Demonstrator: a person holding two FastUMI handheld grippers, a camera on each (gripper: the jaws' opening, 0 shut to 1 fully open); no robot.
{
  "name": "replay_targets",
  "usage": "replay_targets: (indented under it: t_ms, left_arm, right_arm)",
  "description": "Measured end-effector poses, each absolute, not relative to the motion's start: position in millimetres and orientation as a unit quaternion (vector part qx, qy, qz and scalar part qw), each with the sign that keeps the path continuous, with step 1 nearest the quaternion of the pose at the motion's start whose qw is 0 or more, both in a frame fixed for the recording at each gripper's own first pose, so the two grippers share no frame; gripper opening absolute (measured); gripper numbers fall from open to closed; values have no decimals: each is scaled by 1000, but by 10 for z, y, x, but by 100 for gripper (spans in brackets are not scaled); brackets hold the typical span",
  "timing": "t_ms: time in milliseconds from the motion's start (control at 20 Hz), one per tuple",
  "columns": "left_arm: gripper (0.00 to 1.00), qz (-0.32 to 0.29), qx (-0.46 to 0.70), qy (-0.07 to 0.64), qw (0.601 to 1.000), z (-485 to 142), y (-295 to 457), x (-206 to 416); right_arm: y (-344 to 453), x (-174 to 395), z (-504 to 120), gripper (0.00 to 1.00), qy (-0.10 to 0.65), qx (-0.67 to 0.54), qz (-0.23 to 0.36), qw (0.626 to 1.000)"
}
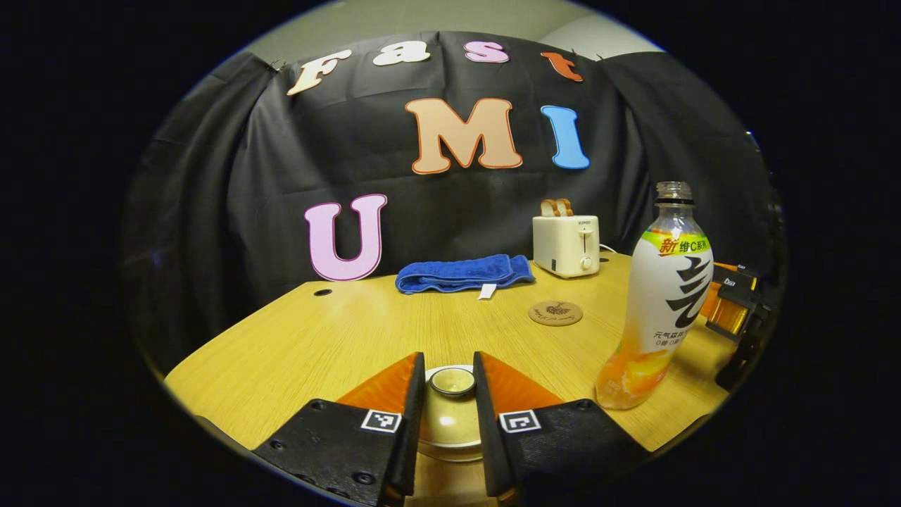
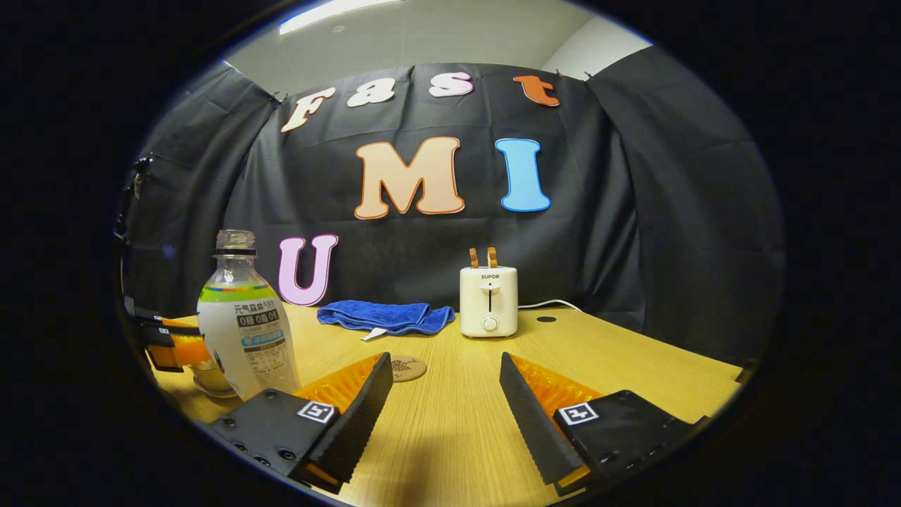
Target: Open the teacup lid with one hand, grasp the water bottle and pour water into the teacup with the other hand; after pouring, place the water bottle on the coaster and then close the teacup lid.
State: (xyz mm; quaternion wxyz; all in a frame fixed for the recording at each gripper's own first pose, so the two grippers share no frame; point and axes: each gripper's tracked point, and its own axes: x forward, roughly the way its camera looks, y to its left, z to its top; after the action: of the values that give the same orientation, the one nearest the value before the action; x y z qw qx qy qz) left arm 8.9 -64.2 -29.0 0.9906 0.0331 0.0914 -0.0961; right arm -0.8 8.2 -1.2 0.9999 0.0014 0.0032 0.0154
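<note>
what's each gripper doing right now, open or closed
left gripper: fingers around the teacup lid, whether they press on it cannot be told.
right gripper: open, holding nothing.

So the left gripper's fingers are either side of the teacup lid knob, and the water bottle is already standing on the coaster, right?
Not quite. The water bottle stands on the bare table, apart from the coaster, which lies empty farther back; the left gripper view shows this. The rest holds: the left gripper has its fingers either side of the teacup lid knob.

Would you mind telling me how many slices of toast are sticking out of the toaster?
2: both toast slices stand side by side in the toaster at the table's far edge, right of the blue towel.
</note>
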Motion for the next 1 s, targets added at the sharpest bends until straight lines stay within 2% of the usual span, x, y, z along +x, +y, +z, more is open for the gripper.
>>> replay_targets:
  t_ms: [100,350,400,450,500,600,750,800,1000]
  left_arm:
    - [30,-100,33,90,990,-286,-663,100]
    - [24,-98,26,80,992,-262,-645,116]
    - [24,-97,24,80,992,-259,-642,124]
    - [23,-96,24,79,992,-257,-643,129]
    - [23,-95,22,78,992,-240,-638,127]
    - [23,-90,24,69,993,-175,-621,115]
    - [23,-87,25,51,995,-33,-611,86]
    - [23,-86,25,46,995,-2,-594,69]
    - [23,-86,24,36,995,79,-578,4]
  right_arm:
    - [82,-5,-11,95,3,1,16,1000]
    - [154,-54,-18,96,4,2,34,999]
    - [197,-71,-13,98,3,4,43,999]
    - [231,-94,-17,95,6,7,50,999]
    - [257,-125,-23,98,8,8,57,998]
    - [300,-188,-28,95,10,7,67,998]
    - [381,-334,-43,100,17,6,82,996]
    - [416,-390,-35,95,17,5,88,996]
    - [643,-588,-47,99,20,5,126,992]
